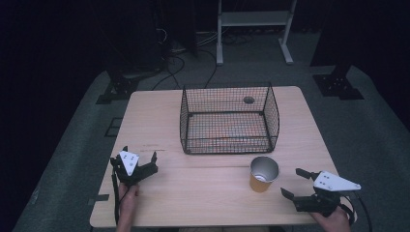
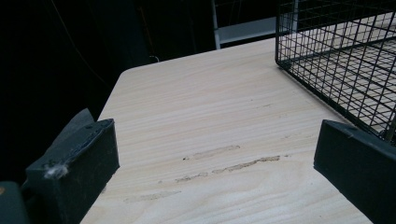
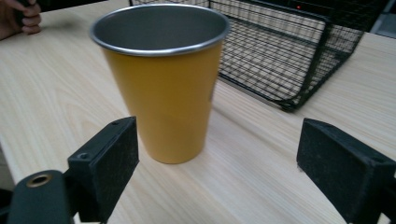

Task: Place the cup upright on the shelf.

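A yellow metal cup point(image 1: 263, 174) with a silver rim stands upright on the wooden table point(image 1: 208, 198), just in front of a black wire basket point(image 1: 229, 120). My right gripper point(image 1: 296, 183) is open at the table's front right, a short way right of the cup. Seen from the right gripper view, the cup point(image 3: 162, 79) stands close ahead between the spread jaws, nearer the left one, untouched. My left gripper point(image 1: 139, 156) is open at the front left, over bare wood. The basket's corner point(image 2: 341, 60) appears in the left gripper view at upper right.
The wire basket looks empty and sits mid-table toward the back. A small round hole point(image 1: 248, 100) lies in the tabletop behind it. Beyond the table, cables and stand legs point(image 1: 254, 34) rest on the grey floor. A hand point(image 3: 21, 16) shows at far left.
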